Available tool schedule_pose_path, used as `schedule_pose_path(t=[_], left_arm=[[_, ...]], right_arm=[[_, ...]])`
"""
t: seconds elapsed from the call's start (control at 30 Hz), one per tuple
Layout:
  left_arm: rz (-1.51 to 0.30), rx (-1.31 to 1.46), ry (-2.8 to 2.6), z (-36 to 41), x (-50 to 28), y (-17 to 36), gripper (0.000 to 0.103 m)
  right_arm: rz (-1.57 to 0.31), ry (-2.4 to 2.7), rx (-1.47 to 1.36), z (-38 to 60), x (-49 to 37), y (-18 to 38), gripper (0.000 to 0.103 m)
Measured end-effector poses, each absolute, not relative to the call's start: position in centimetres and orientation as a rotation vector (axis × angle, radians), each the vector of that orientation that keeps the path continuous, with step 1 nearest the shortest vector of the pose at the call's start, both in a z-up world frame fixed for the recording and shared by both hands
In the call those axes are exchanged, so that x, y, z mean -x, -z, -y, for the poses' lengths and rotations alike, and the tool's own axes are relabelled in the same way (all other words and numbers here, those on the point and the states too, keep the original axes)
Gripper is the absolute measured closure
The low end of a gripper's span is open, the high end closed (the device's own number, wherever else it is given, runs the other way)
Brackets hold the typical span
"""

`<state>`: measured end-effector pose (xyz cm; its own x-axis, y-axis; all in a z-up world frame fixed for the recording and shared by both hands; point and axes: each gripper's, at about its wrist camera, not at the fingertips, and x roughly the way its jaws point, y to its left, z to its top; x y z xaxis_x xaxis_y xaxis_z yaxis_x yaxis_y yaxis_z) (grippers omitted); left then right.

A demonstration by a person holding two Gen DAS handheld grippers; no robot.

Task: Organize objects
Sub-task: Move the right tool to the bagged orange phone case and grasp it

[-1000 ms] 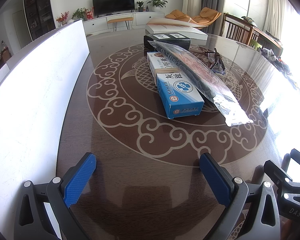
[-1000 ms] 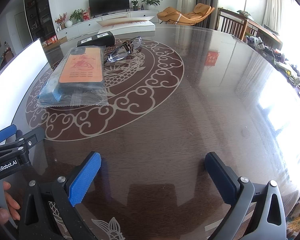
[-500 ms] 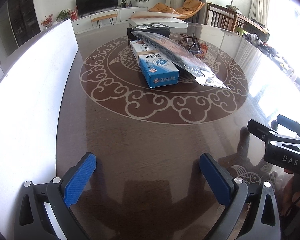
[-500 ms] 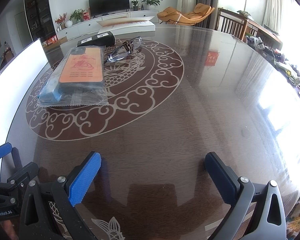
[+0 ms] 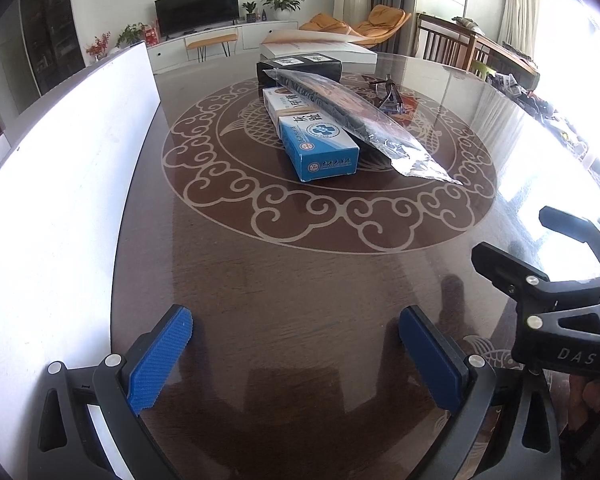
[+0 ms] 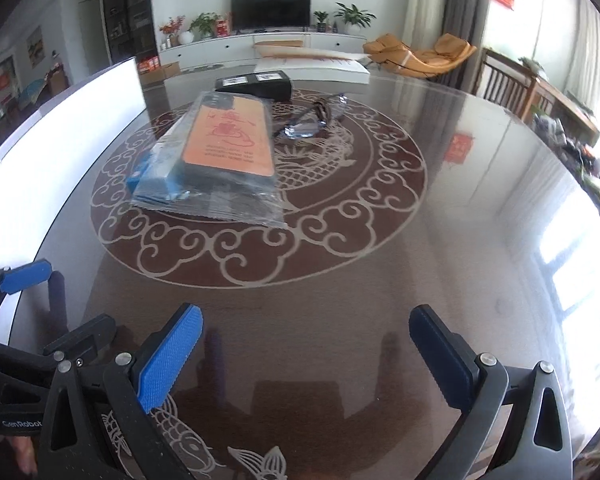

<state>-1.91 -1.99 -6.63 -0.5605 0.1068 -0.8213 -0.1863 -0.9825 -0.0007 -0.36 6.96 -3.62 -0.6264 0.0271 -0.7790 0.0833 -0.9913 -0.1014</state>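
Note:
A blue and white box (image 5: 314, 136) lies at the centre of the round table. A phone case in a clear plastic bag (image 5: 356, 120) leans across it; its orange face (image 6: 230, 142) shows in the right wrist view. Behind them sit a black box (image 5: 300, 67), a pair of glasses (image 6: 318, 118) and a white book (image 5: 320, 50). My left gripper (image 5: 296, 356) is open and empty near the table's front. My right gripper (image 6: 308, 352) is open and empty too, well short of the bag. Each gripper shows at the edge of the other's view.
A tall white board (image 5: 60, 184) stands along the table's left side. The dark round table (image 6: 380, 272) has a pale scroll pattern and a glossy top. Chairs (image 5: 444, 42), a TV cabinet (image 6: 240, 46) and a cluttered side table (image 6: 572, 128) lie beyond.
The left gripper has drawn back from the box, which now looks farther away. The right gripper has lifted and shifted, with the bag now nearer the middle of its view. Both stay open.

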Motion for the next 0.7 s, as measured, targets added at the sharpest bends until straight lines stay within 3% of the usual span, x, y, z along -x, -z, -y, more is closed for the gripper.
schedule_pose_path(t=[0.1,0.2,0.33,0.57,0.63,0.7], left_arm=[[-0.129,1.377,-2.634,2.0,1.9,6.6,0.0],[-0.128,1.377,-2.634,2.1,1.9,6.6,0.0],[-0.129,1.378,-2.633,2.0,1.9,6.6,0.0],[-0.13,1.378,-2.634,2.0,2.0,6.7,0.0],[-0.129,1.379,-2.636,2.1,1.9,6.6,0.0],[-0.127,1.38,-2.638,2.2,1.9,6.6,0.0]], right_arm=[[-0.448,2.771,-1.212,-4.3,2.4,2.6,0.002],[-0.421,2.692,-1.141,-3.7,5.3,1.6,0.024],[-0.385,2.521,-1.185,-2.7,8.0,1.9,0.102],[0.284,2.513,-1.2,-9.3,3.5,1.0,0.102],[0.177,2.555,-1.227,-9.5,2.2,1.0,0.102],[-0.112,2.564,-1.202,-7.8,1.6,1.0,0.096]])
